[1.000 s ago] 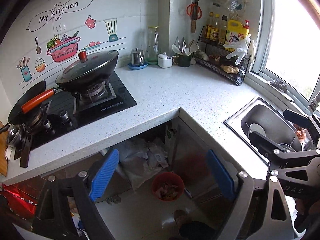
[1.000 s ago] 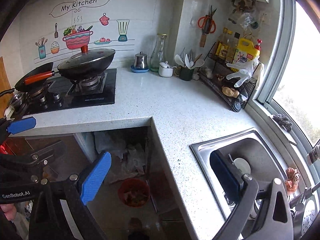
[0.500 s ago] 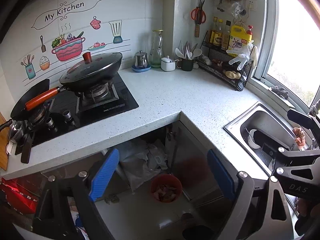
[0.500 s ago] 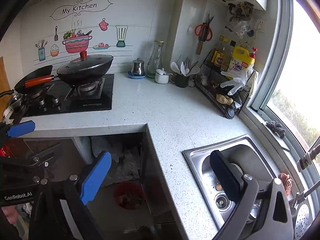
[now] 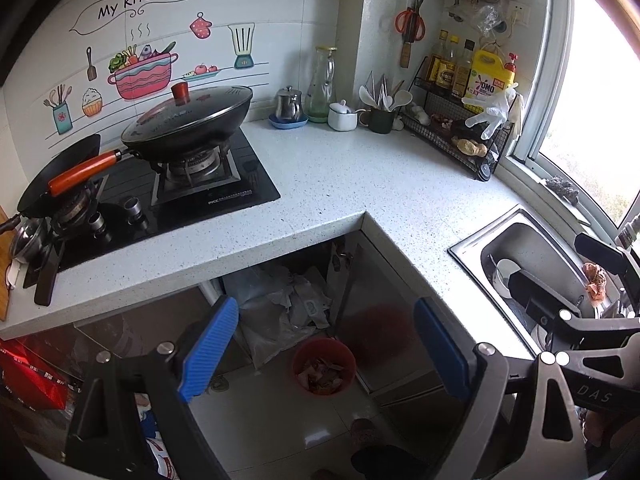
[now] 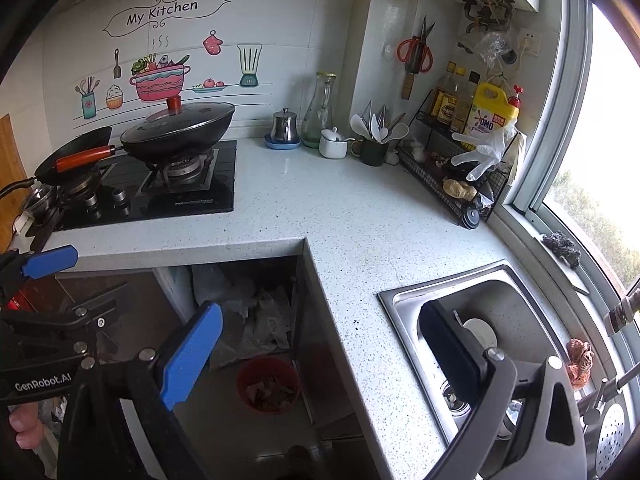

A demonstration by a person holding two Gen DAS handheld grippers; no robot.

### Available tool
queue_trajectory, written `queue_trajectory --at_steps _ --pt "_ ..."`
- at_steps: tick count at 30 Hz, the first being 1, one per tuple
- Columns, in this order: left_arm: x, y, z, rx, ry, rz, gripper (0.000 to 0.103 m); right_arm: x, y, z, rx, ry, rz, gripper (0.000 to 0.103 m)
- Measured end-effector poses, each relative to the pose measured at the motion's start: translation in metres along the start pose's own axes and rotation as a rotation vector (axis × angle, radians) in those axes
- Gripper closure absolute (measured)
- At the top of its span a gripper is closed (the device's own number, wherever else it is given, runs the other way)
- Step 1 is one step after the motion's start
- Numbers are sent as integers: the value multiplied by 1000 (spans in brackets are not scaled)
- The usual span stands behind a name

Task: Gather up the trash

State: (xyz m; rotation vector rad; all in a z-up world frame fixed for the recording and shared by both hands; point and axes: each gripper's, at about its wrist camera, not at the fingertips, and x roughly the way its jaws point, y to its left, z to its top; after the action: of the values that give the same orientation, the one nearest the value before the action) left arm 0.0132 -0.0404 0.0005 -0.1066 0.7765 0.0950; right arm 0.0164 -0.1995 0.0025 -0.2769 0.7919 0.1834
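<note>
Not much has changed over the last second really, mostly the views have tipped up a bit so more of the wall and the water heater shows at the top, while the red bin (image 5: 324,366) sits lower in both shots than it did. The left gripper (image 5: 324,354) has its blue pads spread wide with nothing between them, same as a second ago, and it hangs out over the floor in front of the worktop's inner corner. The right gripper (image 6: 320,354) is wide open and empty too, with one finger over the sink (image 6: 404,294) at the worktop's right end. So nothing's been picked up yet, I'd say we're at the very start and just scanning. The bin stands on the floor under the worktop, right by that inner corner, already holding some scraps. Trash candidates: crumpled plastic bags (image 5: 280,304) stuffed in the open space under the worktop just behind the bin, and maybe bits around the sink drain (image 6: 450,394), though that part's too small and shadowy to be sure. The worktop (image 5: 360,176) itself looks pretty clean.
</note>
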Motion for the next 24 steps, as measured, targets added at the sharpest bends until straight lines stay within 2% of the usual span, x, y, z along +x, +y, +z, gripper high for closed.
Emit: queue_trajectory --at_steps 24 --pt "-8 -8 -4 12 -11 -10 15 -7 0 -1 -9 3 -8 4"
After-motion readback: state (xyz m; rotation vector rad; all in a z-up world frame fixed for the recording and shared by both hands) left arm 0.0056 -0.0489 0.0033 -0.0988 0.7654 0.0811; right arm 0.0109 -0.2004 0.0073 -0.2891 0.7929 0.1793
